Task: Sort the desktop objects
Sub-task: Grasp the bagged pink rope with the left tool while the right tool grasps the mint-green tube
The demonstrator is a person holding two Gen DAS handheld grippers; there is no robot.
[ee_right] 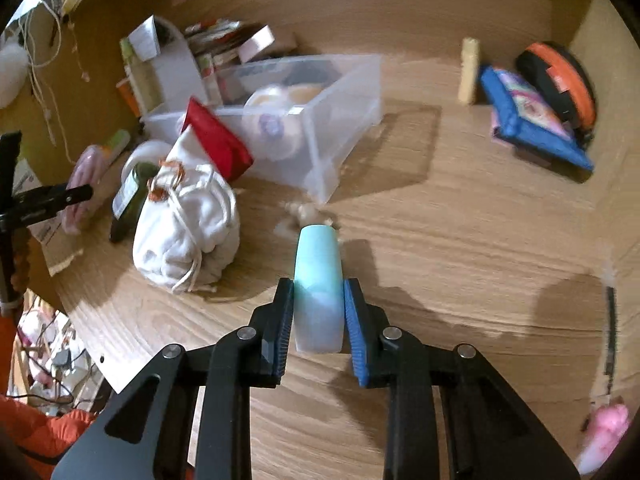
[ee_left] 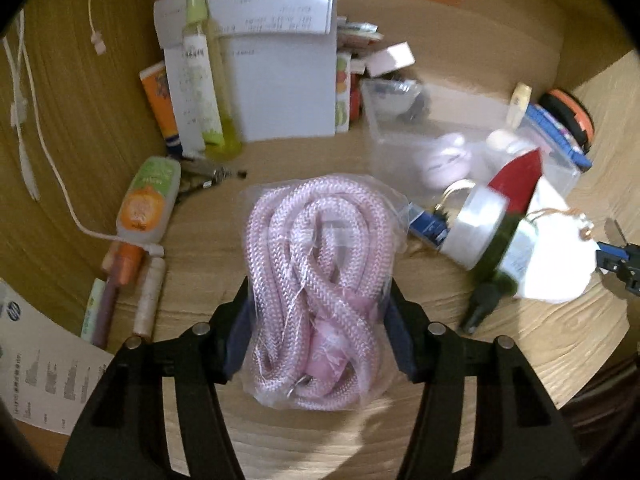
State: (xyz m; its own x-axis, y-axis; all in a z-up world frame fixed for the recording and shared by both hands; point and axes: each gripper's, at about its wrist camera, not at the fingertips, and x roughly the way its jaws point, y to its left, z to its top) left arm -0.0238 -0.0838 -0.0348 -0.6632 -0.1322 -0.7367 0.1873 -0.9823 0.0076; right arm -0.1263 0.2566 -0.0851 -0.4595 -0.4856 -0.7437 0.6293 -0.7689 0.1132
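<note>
Bagged rope (ee_left: 320,284): a coil of pink rope in a clear bag; it sits between your left gripper (ee_left: 320,332) pads, its long axis running away from you along the fingers; it appears lifted clear of the desk (ee_left: 460,380).
Left fingers: closed on the bag's two flanks, holding it at a middling width.
Pale blue tube (ee_right: 319,292): pinched narrowly in your right gripper (ee_right: 319,320); long axis also along the fingers, tip pointing toward the clear bin (ee_right: 320,120).
Bin relation: the bin lies ahead and right of the rope, ahead and left of the tube; your right hand looks nearer to it.
Obstacles: white drawstring pouch (ee_right: 188,224) and green bottle (ee_right: 128,196) stand between your two hands; route over them, judging by the clutter.
</note>
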